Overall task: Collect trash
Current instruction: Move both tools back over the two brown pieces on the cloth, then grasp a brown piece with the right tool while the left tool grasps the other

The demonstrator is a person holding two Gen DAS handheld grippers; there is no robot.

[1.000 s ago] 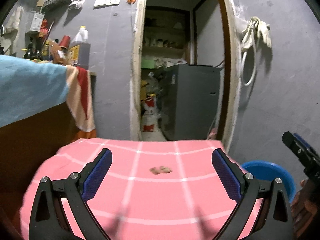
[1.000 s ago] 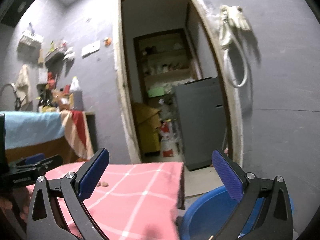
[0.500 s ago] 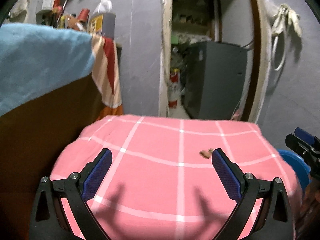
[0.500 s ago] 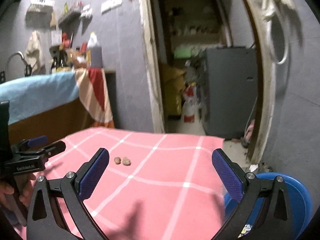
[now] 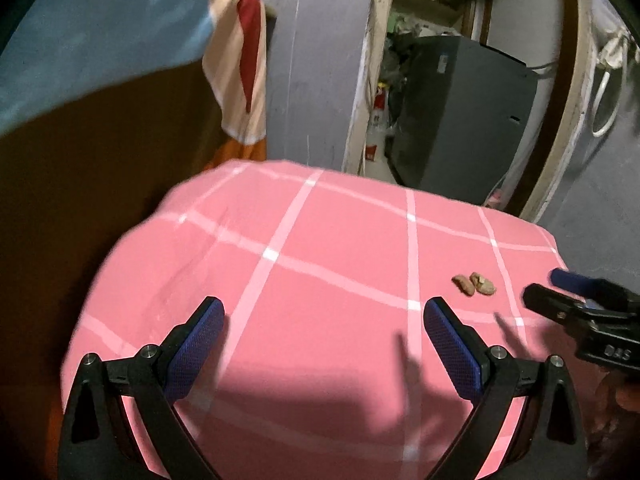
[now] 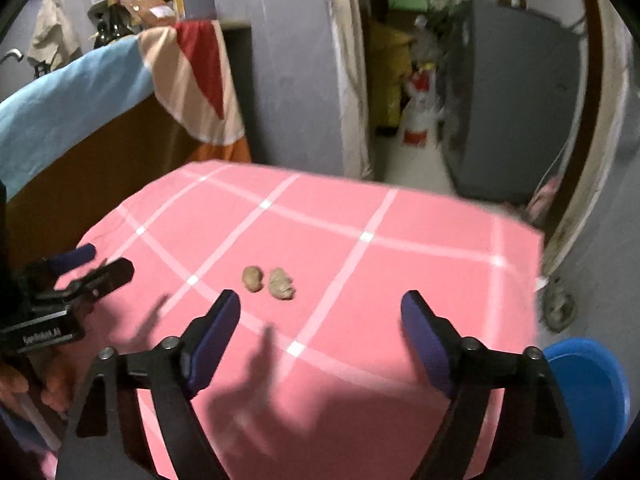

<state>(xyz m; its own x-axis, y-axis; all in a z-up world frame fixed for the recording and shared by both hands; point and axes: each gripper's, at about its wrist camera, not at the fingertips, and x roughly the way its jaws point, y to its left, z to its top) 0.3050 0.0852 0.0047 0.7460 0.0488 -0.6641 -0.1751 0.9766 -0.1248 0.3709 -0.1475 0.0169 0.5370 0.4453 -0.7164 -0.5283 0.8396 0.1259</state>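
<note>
The right gripper is closing on nothing, its jaws apart above the pink checked tablecloth, just short of two brown scraps. The left gripper hangs wide open and empty. A blue basin sits beside the table.

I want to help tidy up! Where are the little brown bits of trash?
The two brown bits lie side by side on the pink checked cloth, just ahead of the right gripper, left of its middle.
</note>
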